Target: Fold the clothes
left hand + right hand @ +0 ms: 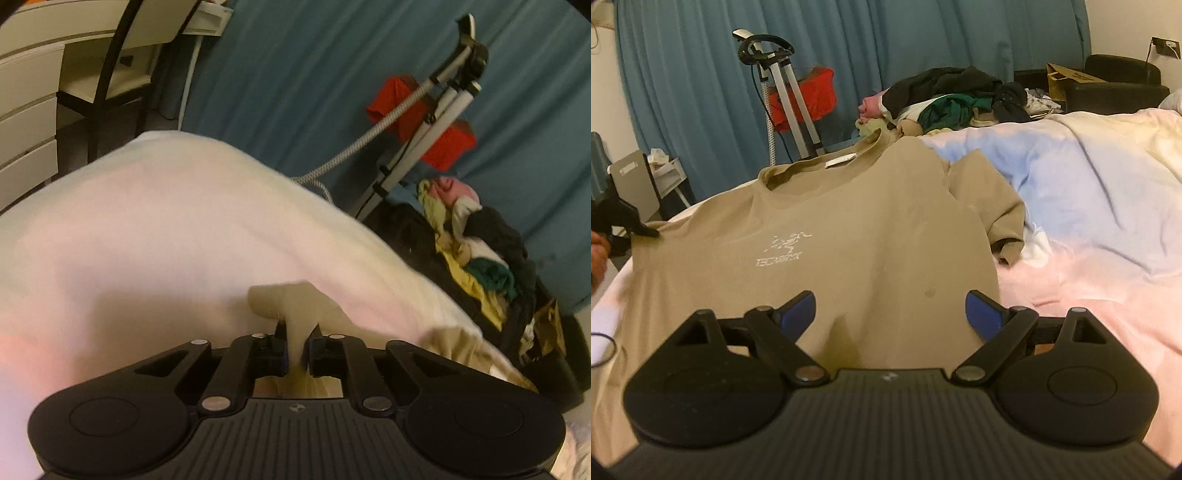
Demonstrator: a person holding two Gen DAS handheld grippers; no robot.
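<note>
A tan T-shirt [827,236] with a white chest logo lies face up on the bed, collar away from me, one sleeve [990,199] spread to the right. My right gripper [890,314] is open and empty, low over the shirt's lower part. My left gripper [295,343] is shut on a pinch of the tan fabric [291,299]. It also shows in the right wrist view [646,230], at the shirt's left shoulder edge.
The bed cover [1089,206] is pale pink and blue. A pile of mixed clothes [945,99] lies beyond the shirt. A garment steamer stand [790,92] with a red item [809,96] stands by the blue curtain [923,33]. White drawers [26,110] stand at left.
</note>
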